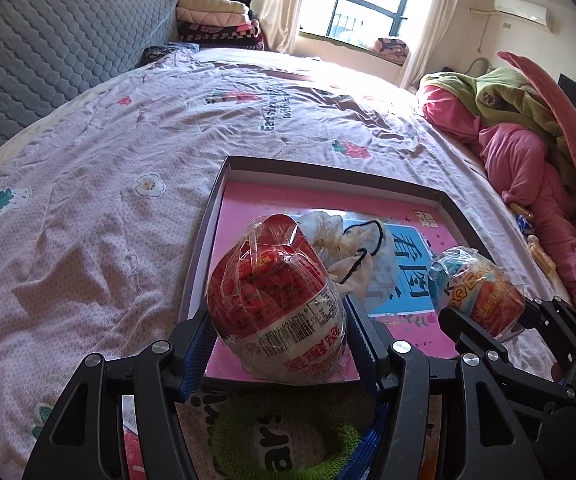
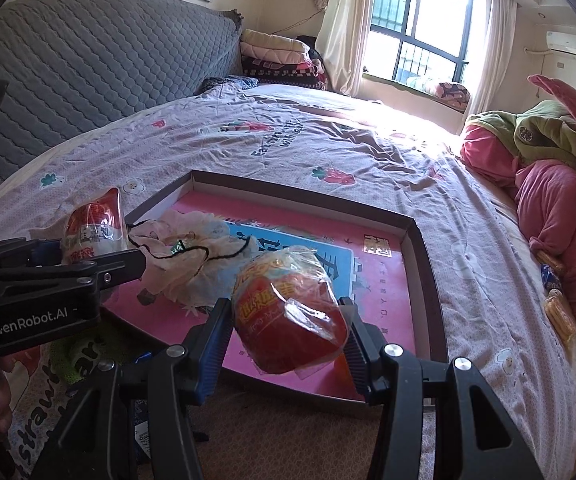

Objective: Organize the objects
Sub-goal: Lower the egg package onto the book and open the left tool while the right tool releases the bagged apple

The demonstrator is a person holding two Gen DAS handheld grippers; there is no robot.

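Observation:
My left gripper is shut on a red-and-white egg-shaped toy in clear wrap, held over the near edge of a shallow box lid with a pink inside. My right gripper is shut on a smaller red and orange wrapped egg over the same box lid. In the lid lies a crumpled white bag with a black cord, also seen as the white bag. The right gripper shows at the right of the left wrist view with its egg; the left gripper shows at the left of the right wrist view.
The lid rests on a pink flowered bedsheet. Pink and green bedding is piled at the right edge, with small snack packets beside it. A grey quilted headboard stands at the left. A green fuzzy item lies under the left gripper.

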